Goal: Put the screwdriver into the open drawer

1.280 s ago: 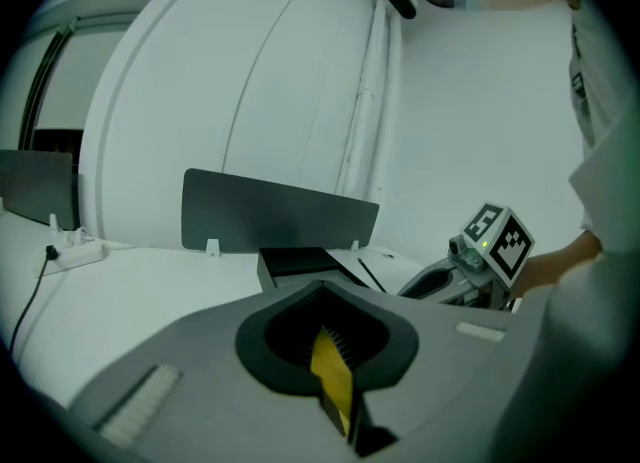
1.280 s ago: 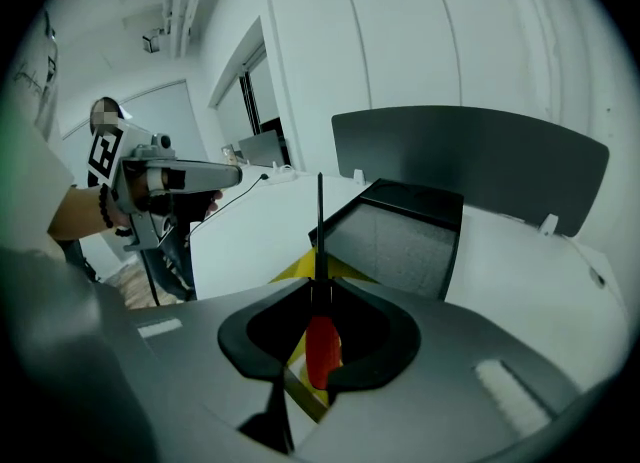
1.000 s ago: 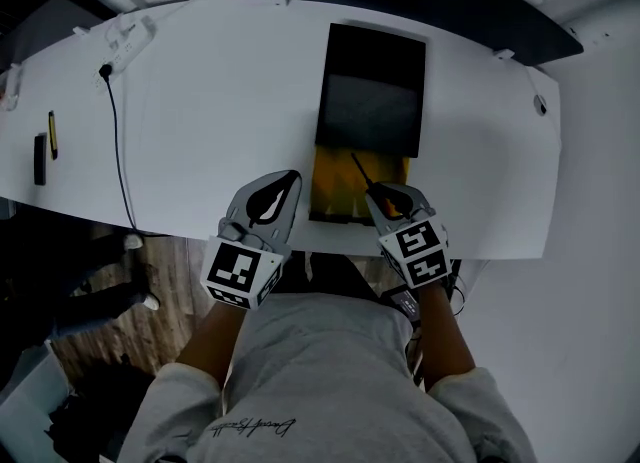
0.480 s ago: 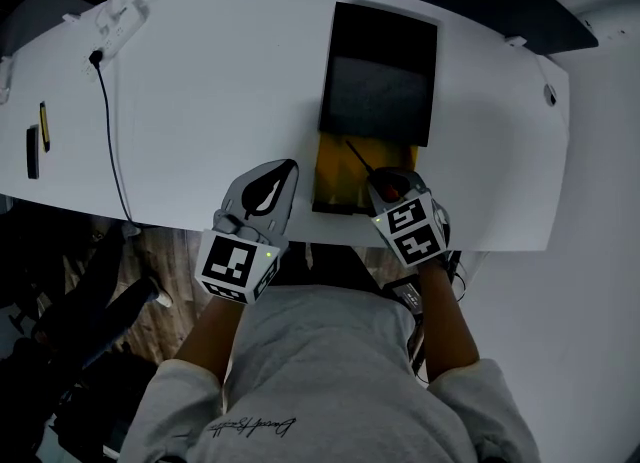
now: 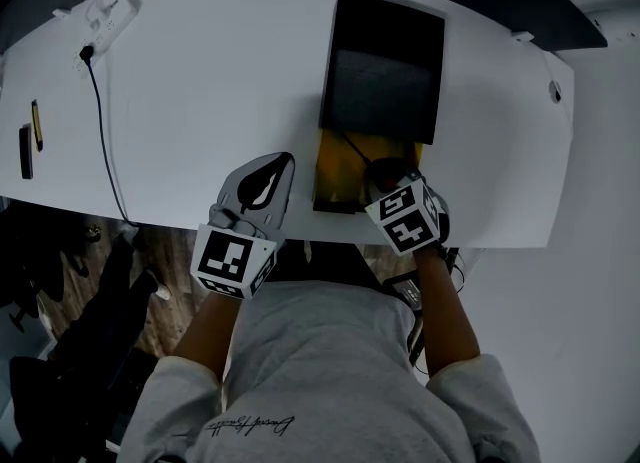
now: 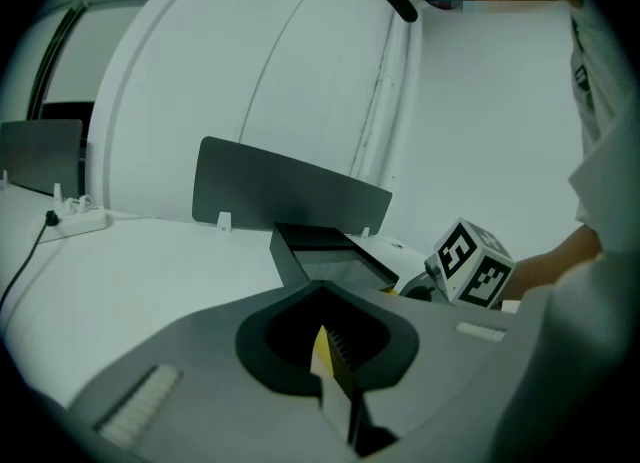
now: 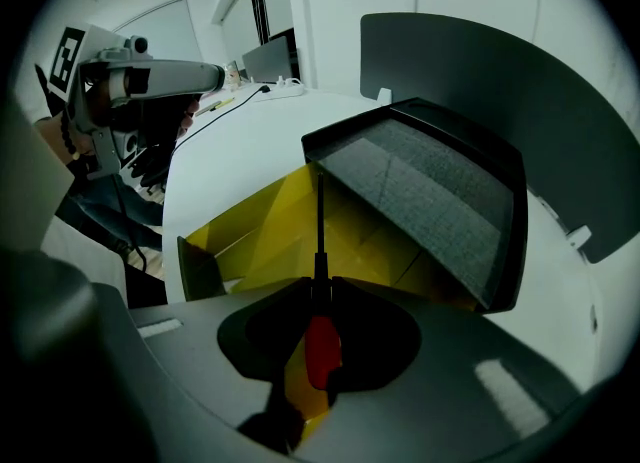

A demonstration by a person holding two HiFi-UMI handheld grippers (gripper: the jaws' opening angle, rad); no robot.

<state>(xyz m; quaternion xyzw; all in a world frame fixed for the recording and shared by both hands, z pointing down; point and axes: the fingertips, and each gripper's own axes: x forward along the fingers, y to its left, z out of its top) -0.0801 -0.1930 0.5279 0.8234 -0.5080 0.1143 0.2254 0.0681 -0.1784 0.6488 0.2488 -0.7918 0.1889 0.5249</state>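
Observation:
A screwdriver with a red handle [image 7: 322, 351] and a thin black shaft [image 7: 320, 216] is in my right gripper [image 7: 320, 291], which is shut on the handle. The shaft points steeply down into the open yellow drawer [image 7: 290, 236], which sticks out from under a black box [image 7: 430, 186]. In the head view the right gripper [image 5: 385, 173] hangs over the drawer [image 5: 340, 166] near the table's front edge, with the shaft [image 5: 357, 148] slanting toward the box. My left gripper [image 5: 262, 183] hovers left of the drawer. Its pads [image 6: 328, 356] are together with nothing between them.
The white table [image 5: 200, 81] carries a power strip [image 5: 105, 11] with a black cable [image 5: 105, 141] at the back left, plus two small dark items [image 5: 30, 136] at the left edge. A grey partition [image 6: 290, 186] stands behind the box. My body is right at the front edge.
Both grippers have sunk a little. The right gripper has tipped further down, bringing the screwdriver's shaft lower over the yellow drawer.

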